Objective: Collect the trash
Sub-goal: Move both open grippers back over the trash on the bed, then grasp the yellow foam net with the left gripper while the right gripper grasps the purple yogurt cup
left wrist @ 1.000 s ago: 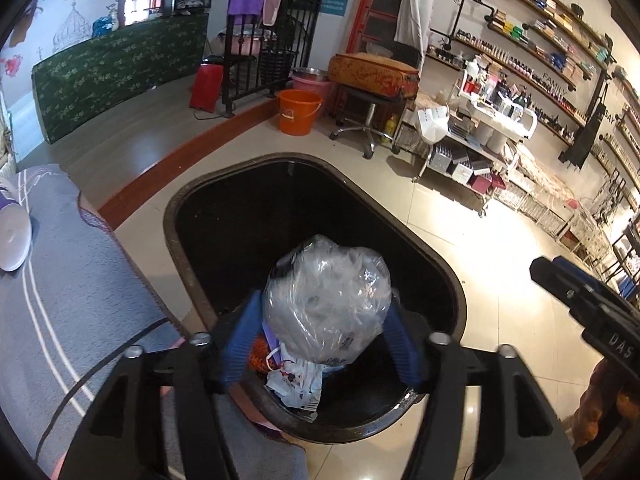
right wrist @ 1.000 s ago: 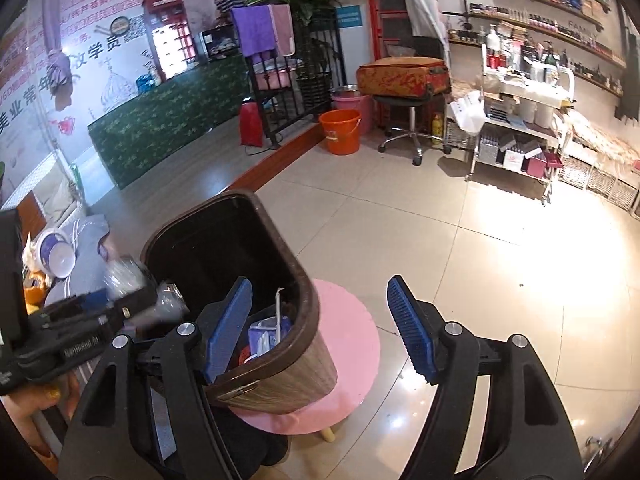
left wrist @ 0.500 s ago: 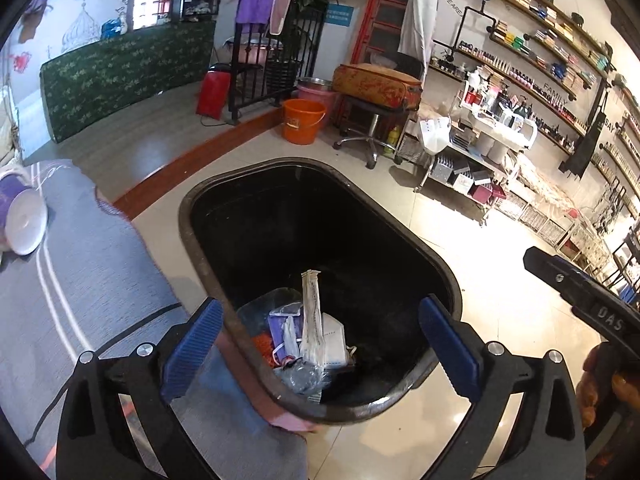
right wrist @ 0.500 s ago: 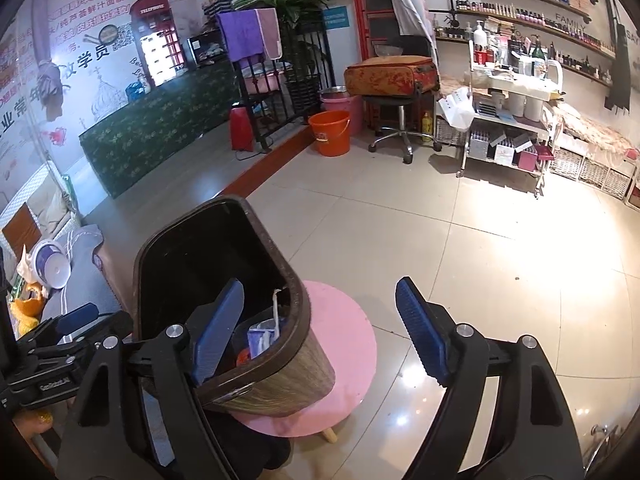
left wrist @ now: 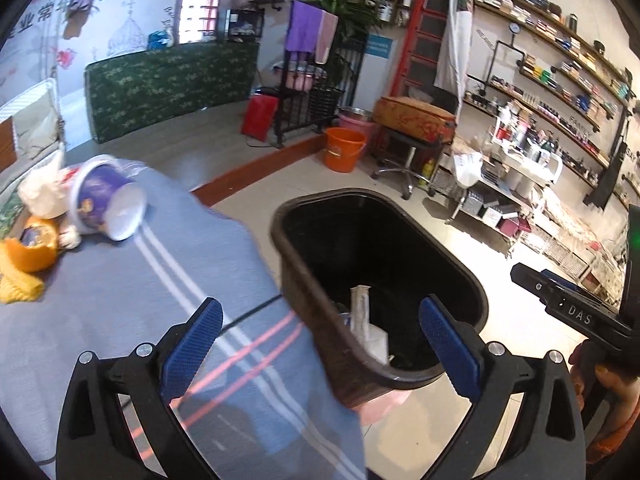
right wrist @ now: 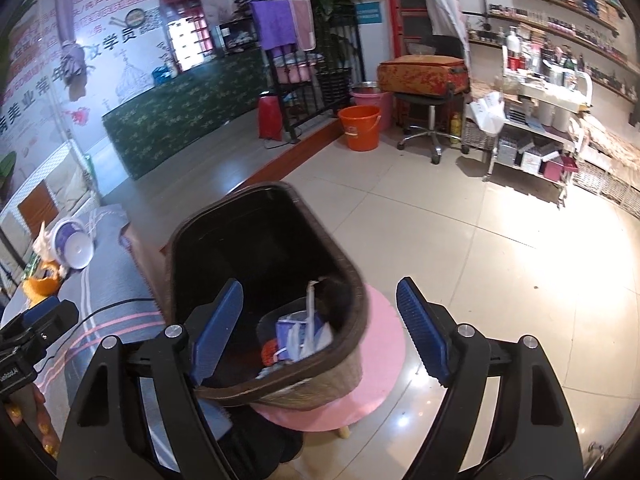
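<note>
Trash: crumpled packaging, a white wrapper strip and an orange scrap lie heaped at the bottom of the bin (right wrist: 298, 334), at the end nearest the cameras.
Bin: a dark oval wastebasket (left wrist: 380, 376) with a woven brown outer wall, standing on a round pink stool (right wrist: 376, 364) just beside the bed.
Left gripper: the left gripper (left wrist: 320, 344) hovers over the bin's near rim with its jaws released and spread wide, having just been opening; nothing is between them but the rim and the bed edge far below.
Right gripper: the right gripper (right wrist: 320, 330) hangs over the bin's near end, jaws apart and empty, having just been opening a little; its left finger shows in front of the bin's inside, its right one in front of the stool.
Bed: a grey-blue cover with white and pink stripes (left wrist: 132, 280) spreads left of the bin.
Leftover trash on the bed: a tipped purple paper bowl (left wrist: 106, 204), an orange peel cup (left wrist: 36, 248) and what looks like crumpled white tissue (left wrist: 38, 196), grouped together well apart from the bin.
Room: tiled floor (right wrist: 500, 248), an orange bucket (right wrist: 360, 128) and stocked shelves beyond.
</note>
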Motion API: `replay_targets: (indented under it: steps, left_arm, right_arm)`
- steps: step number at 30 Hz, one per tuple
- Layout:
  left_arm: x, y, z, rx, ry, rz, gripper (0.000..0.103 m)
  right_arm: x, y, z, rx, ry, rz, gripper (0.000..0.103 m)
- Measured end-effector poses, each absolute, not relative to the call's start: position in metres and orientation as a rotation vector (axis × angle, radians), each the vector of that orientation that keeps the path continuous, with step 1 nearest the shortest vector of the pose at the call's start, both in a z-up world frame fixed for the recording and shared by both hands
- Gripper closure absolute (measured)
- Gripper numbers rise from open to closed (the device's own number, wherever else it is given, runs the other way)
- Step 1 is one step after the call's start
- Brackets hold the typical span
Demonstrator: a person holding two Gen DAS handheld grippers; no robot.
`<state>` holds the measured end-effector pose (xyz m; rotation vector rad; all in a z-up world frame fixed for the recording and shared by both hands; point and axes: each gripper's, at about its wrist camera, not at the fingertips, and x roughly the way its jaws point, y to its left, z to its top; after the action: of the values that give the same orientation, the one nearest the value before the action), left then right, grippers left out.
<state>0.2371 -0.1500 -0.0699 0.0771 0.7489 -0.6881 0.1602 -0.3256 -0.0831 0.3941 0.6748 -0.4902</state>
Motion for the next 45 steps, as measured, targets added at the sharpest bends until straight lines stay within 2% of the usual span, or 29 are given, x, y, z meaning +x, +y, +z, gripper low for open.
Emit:
replay_targets:
  steps: [17, 29, 40, 43, 45]
  left_arm:
    - [0.250, -0.058, -0.065, 0.072, 0.703, -0.459, 0.006]
    - [0.271, 0.028, -0.074, 0.038, 0.739, -0.316, 0.006]
    - [0.318, 0.093, -0.081, -0.035, 0.794, -0.210, 0.006]
    - [0.341, 0.099, -0.086, -0.056, 0.837, -0.221, 0.006]
    - [0.355, 0.103, -0.089, -0.093, 0.863, -0.222, 0.006]
  right_arm:
    - [0.213, -0.236, -0.069, 0.280, 0.678, -0.232, 0.024]
    - [0.256, -0.174, -0.061, 0.193, 0.703, -0.043, 0.024]
    - [0.323, -0.106, -0.060, 0.068, 0.756, 0.168, 0.024]
    - [0.345, -0.092, -0.059, 0.009, 0.777, 0.217, 0.019]
    - [0.361, -0.086, -0.059, -0.020, 0.791, 0.228, 0.019]
